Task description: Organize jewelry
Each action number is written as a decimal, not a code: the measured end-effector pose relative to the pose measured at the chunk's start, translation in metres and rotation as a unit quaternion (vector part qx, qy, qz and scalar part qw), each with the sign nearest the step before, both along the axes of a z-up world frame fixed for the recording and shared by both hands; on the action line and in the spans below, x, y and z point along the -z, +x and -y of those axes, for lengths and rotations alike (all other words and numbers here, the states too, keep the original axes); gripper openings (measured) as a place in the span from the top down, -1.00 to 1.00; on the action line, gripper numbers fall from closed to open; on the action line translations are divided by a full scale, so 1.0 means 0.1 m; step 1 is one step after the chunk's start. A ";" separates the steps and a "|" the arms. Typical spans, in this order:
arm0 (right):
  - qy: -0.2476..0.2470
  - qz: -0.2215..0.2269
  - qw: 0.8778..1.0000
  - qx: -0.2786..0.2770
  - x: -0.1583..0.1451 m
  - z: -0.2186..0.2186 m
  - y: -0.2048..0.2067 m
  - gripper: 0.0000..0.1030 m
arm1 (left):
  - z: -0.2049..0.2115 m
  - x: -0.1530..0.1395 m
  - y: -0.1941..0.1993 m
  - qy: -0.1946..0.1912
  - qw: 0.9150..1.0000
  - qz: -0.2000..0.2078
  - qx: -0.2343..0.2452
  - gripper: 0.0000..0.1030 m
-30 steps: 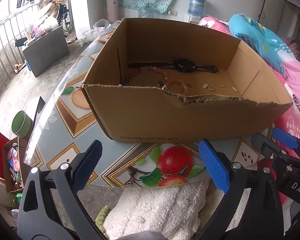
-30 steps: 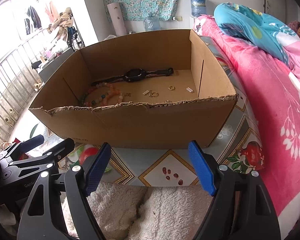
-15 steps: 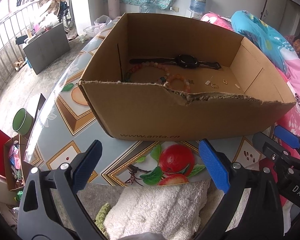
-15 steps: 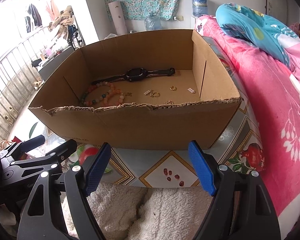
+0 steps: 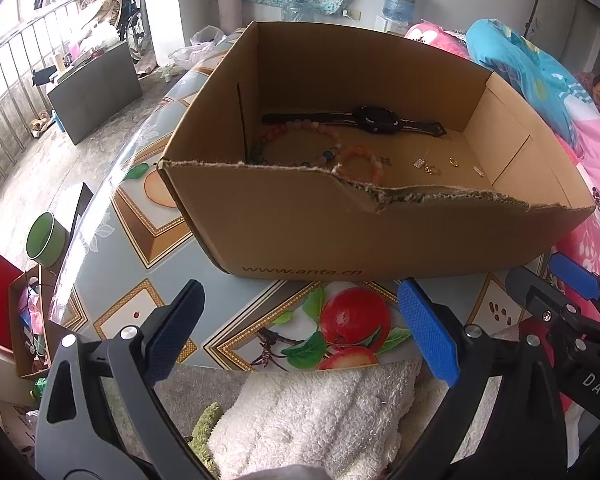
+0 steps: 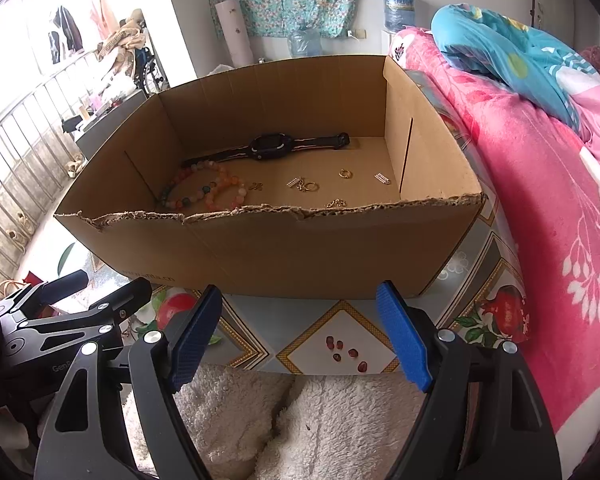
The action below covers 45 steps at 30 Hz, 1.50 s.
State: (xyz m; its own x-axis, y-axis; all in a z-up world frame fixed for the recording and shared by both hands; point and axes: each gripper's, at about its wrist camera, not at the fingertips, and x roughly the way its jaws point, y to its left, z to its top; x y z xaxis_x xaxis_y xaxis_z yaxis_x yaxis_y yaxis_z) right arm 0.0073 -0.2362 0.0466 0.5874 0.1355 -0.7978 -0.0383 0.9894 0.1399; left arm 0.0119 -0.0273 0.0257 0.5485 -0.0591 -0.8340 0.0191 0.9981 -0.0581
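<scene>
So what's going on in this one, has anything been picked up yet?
Not yet. A person holds two claws in front of an open cardboard box on a fruit-patterned table. The left claw and the right claw both stand open and empty, short of the box. Inside the box lie a black watch, beaded bracelets and a few small gold pieces, among them a ring. Nothing is being touched at this moment.
</scene>
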 end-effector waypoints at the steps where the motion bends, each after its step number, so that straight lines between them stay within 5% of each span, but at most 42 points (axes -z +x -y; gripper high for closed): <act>1: 0.000 0.000 1.000 0.000 0.00 0.00 0.00 -0.51 | 0.00 0.00 0.00 0.000 1.000 0.000 0.000 -0.81; 45: 0.000 0.000 1.000 -0.005 0.00 -0.04 0.02 -0.51 | -0.04 -0.01 -0.01 -0.001 1.000 0.000 -0.005 -0.81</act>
